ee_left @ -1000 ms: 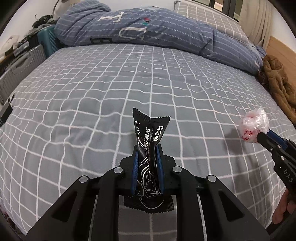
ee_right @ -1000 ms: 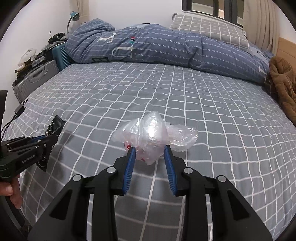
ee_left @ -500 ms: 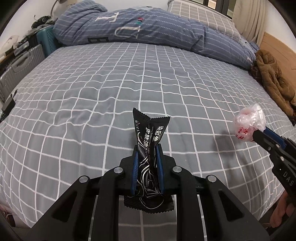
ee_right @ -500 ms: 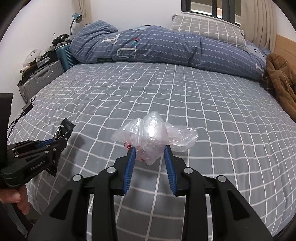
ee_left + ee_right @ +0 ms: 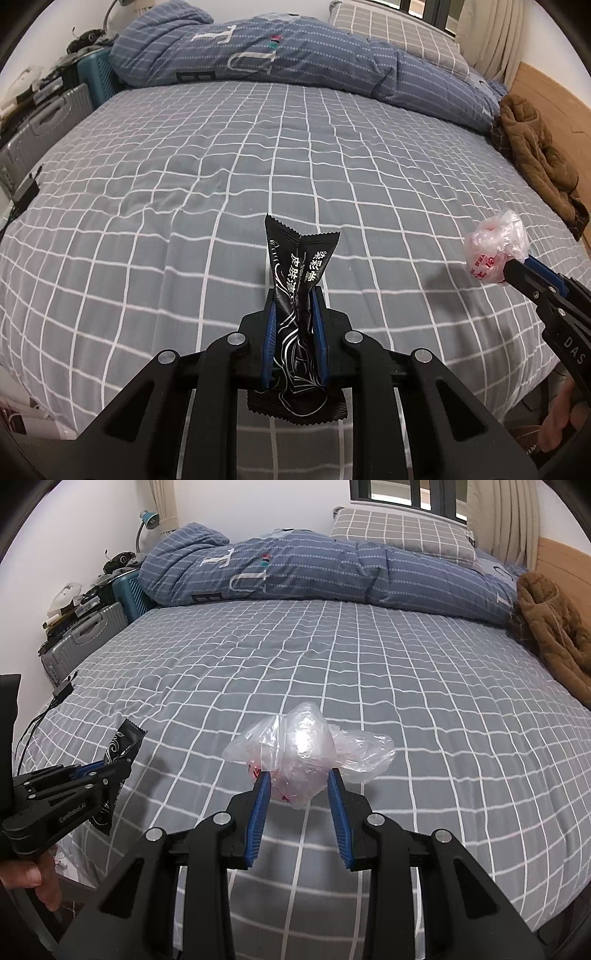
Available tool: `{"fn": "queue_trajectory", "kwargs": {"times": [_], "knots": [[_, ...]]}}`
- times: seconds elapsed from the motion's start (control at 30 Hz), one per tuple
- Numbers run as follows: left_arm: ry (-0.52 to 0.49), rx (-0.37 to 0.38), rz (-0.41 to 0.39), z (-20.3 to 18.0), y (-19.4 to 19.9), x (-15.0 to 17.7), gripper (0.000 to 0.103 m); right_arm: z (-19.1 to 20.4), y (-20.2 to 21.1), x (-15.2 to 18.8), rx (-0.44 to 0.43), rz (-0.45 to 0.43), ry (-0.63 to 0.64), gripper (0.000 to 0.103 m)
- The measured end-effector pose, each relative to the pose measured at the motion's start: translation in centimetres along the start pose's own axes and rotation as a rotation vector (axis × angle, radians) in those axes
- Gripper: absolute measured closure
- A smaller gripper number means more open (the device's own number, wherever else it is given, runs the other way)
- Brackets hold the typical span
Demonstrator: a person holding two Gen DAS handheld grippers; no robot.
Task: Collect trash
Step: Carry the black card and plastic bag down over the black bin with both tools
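Two trash pieces are held above the bed [image 5: 184,229]: one black wrapper [image 5: 295,295] clamped in the left tongs [image 5: 293,325], one crumpled plastic bag [image 5: 306,749] pinched in the right tongs [image 5: 299,797].

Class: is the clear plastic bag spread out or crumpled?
Crumpled: the clear plastic bag is a wad between the right gripper fingers.

Quilt [image 5: 332,568] behind, jacket [image 5: 550,627] right

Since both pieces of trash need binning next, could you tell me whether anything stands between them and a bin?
No bin is in view, so that cannot be judged. The left tool grips the black wrapper, the right tool the crumpled plastic bag, both above the bed.
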State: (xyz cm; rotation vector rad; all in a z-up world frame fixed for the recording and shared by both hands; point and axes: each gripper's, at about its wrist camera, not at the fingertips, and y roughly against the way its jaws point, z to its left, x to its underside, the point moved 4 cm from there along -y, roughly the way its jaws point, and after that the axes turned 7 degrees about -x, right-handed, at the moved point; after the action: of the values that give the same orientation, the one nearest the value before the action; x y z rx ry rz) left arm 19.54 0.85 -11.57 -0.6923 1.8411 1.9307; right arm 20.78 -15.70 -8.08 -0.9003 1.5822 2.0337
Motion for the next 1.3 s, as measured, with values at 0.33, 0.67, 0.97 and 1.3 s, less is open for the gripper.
{"fn": "queue_trajectory", "kwargs": {"times": [0.33, 0.67, 0.97, 1.3], "knots": [[-0.007, 0.009, 0.011, -0.3, 2.1, 2.8, 0.086, 1.0, 2.5, 2.0, -0.01, 0.0, -0.005, 0.072], [-0.014, 0.034, 0.024, -1.1, 3.9, 5.5, 0.086, 2.0, 4.3, 4.5, -0.013, 0.018, -0.004, 0.072], [-0.035, 0.046, 0.029, -2.2, 5.6, 7.9, 0.086, 2.8, 6.3, 6.6, -0.022, 0.022, -0.005, 0.072], [-0.046, 0.053, 0.057, -2.7, 7.3, 11.6, 0.086, 3.6, 8.2, 9.7, -0.04, 0.047, -0.02, 0.072]]}}
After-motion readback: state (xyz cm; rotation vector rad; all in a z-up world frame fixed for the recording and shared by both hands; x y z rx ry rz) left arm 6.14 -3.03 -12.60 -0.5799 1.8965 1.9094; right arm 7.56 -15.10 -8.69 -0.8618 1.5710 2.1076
